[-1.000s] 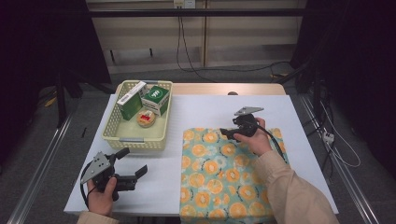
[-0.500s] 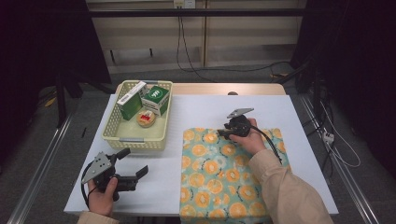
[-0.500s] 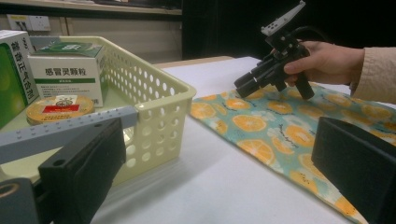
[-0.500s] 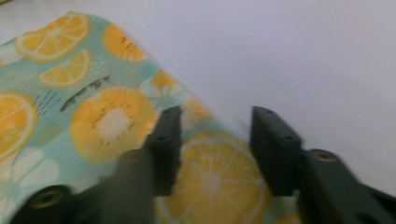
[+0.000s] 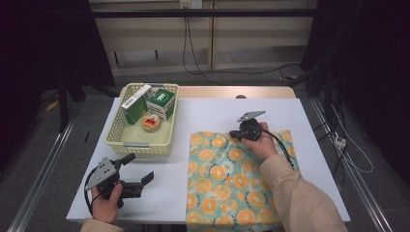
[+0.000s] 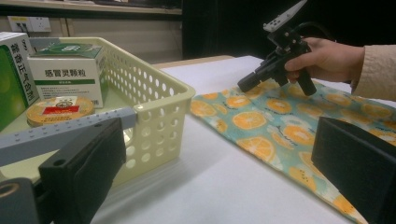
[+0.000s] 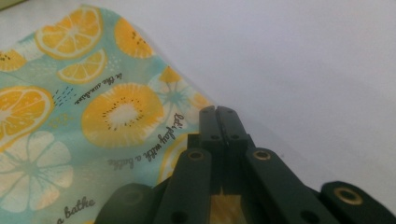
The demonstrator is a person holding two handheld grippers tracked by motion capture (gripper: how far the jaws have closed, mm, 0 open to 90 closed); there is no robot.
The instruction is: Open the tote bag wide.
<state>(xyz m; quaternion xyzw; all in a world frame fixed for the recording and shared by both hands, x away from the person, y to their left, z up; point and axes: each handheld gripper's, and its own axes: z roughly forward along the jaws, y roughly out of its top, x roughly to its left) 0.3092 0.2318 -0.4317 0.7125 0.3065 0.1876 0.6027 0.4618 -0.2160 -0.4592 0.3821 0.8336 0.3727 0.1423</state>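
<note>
On the white tabletop (image 5: pixel 212 116) a thin turquoise cloth printed with orange citrus slices (image 5: pixel 232 183) lies flat at the near right, its far edge well short of the table's back edge. The right gripper (image 5: pixel 240 133), black with a grey three-cornered plate on top, is held by the person's right hand (image 5: pixel 261 141) at the cloth's far edge; its jaws have just been closing and now stand pressed together, and in the right gripper view their tips sit right at the cloth's border, where the fabric rises in a slight fold, though whether the cloth is pinched between the pads I cannot tell. The left gripper (image 5: pixel 140 171) rests in the left hand (image 5: pixel 107 203) at the near left corner of the table, its jaws spread wide with nothing between them. Just beyond it stands a pale yellow perforated plastic basket (image 5: pixel 138 145) holding two green-and-white cartons (image 5: pixel 161 102) and a small round tin (image 5: pixel 151 123)
</note>
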